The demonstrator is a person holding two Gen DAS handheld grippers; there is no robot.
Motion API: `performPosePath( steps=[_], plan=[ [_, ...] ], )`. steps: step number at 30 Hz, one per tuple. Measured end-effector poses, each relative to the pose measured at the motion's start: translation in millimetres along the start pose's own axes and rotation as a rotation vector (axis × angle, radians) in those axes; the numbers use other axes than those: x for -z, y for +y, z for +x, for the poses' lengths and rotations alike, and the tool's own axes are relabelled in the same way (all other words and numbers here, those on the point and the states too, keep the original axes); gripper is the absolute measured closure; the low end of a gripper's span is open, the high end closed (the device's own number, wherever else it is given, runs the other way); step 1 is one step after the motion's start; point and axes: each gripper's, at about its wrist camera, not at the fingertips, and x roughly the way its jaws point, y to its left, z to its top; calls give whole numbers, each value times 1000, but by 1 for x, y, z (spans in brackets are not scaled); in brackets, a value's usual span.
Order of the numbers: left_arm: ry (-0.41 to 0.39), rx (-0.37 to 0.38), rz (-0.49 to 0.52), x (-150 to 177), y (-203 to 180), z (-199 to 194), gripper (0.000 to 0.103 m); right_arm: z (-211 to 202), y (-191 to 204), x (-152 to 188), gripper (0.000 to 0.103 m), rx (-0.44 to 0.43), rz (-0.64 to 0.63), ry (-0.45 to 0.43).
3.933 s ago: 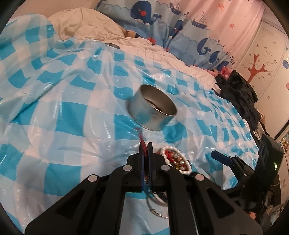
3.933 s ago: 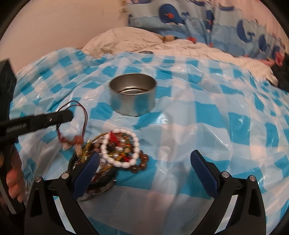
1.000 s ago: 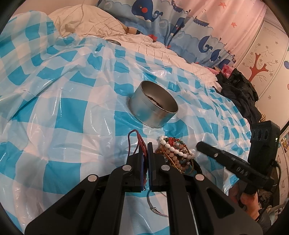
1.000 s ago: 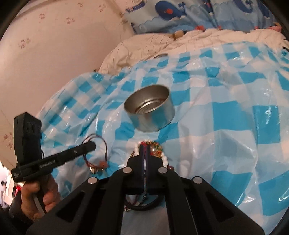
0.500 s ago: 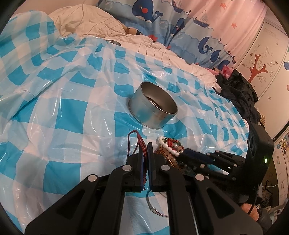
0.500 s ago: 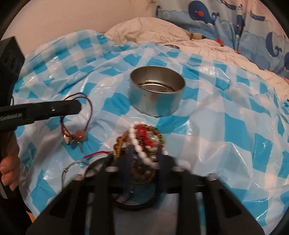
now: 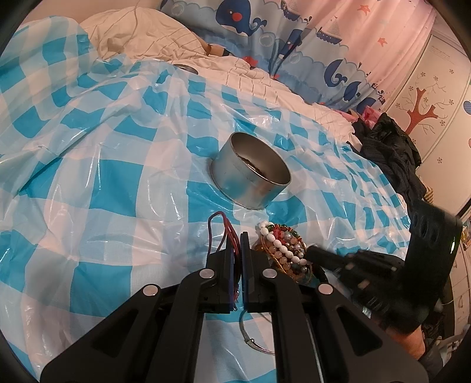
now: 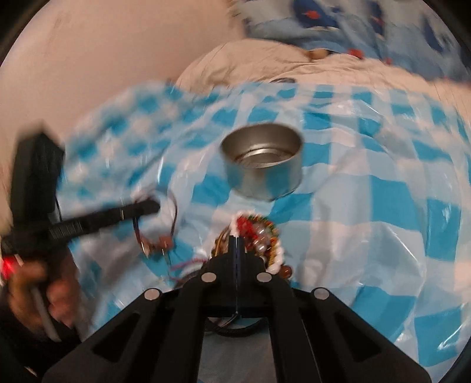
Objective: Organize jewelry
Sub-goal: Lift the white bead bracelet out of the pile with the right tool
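Note:
A round metal tin (image 7: 250,176) (image 8: 263,171) stands on the blue-checked plastic sheet. Just in front of it lies a pile of bead bracelets (image 7: 284,249) (image 8: 259,232) with a white bead bracelet (image 7: 276,243) (image 8: 278,256) on top. My left gripper (image 7: 237,235) (image 8: 147,209) is shut on a dark red cord necklace (image 7: 219,224) (image 8: 173,206), whose pendant (image 8: 164,241) hangs below. My right gripper (image 8: 237,238) (image 7: 312,253) is at the pile's near edge, its jaws closing together with the white bead strand at their tips. The right wrist view is blurred.
A thin metal bangle (image 7: 253,338) lies on the sheet near my left gripper. A cream duvet (image 7: 153,32) and whale-print curtain (image 7: 265,26) are behind; dark clothes (image 7: 391,147) are heaped at the right. A hand (image 8: 44,282) holds the left gripper.
The right gripper, wide open several seconds ago, has come in to the bead pile with its jaws together and rolled. The left gripper still holds the cord necklace in the same place.

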Motion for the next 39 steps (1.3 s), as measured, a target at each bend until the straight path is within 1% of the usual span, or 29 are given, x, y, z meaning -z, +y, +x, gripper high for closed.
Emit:
performPosePath(
  steps=[1, 4, 8, 9, 10, 11, 12, 13, 14, 17, 20, 21, 23, 25, 26, 27, 28, 29, 30, 31, 32, 36, 39],
  plan=[
    [0, 1, 0, 0, 0, 0, 99, 6, 8, 0, 102, 38, -59, 28],
    [-1, 0, -2, 0, 0, 0, 99, 14, 10, 3, 102, 81, -123, 71],
    [-3, 4, -4, 0, -1, 0, 100, 15, 5, 2, 102, 93, -165, 98],
    [-3, 4, -4, 0, -1, 0, 100, 14, 4, 3, 102, 83, -169, 104],
    [-3, 4, -5, 0, -1, 0, 100, 12, 3, 3, 86, 73, -169, 103],
    [-2, 4, -5, 0, -1, 0, 99, 8, 4, 4, 59, 61, -174, 84],
    [-1, 5, -5, 0, -1, 1, 99, 3, 7, 4, 35, 73, -183, 61],
    [-1, 5, -4, 1, -2, 1, 99, -1, 10, 4, 33, 81, -199, 35],
    [-1, 6, -4, 1, -3, 1, 100, -6, 14, 4, 33, 84, -223, 9],
    [3, 5, -1, 2, -5, 2, 99, -9, 11, 0, 34, 107, -216, -10],
    [1, 4, -4, 2, -5, 2, 99, -7, 2, -1, 52, 135, -204, 2],
    [2, 4, -4, 3, -5, 2, 99, -6, 1, -1, 54, 134, -202, 6],
    [3, 6, -1, 2, -4, 2, 99, -3, -2, -2, 62, 130, -208, 22],
    [3, 6, -1, 2, -4, 2, 99, 1, 0, 0, 66, 129, -221, 32],
    [2, 5, -2, 2, -4, 2, 99, 6, 1, 1, 73, 143, -235, 49],
    [2, 5, -2, 2, -4, 2, 99, 9, 1, 2, 76, 149, -243, 62],
    [2, 5, -2, 2, -4, 2, 99, 12, 1, 3, 77, 161, -249, 69],
    [2, 5, -2, 2, -4, 2, 99, 14, 0, 4, 82, 173, -251, 71],
    [2, 5, -3, 2, -4, 2, 99, 14, 0, 4, 84, 184, -251, 71],
    [1, 5, -3, 2, -4, 2, 99, 11, -2, 3, 88, 173, -236, 58],
    [2, 5, -2, 2, -4, 2, 99, 9, -4, 2, 94, 165, -222, 48],
    [-2, 9, -1, 2, -4, 1, 99, -9, -20, -7, 95, 68, -89, -26],
    [-23, 22, 0, 0, -3, -2, 99, -26, -39, -14, 95, -46, 47, -95]
  ],
)
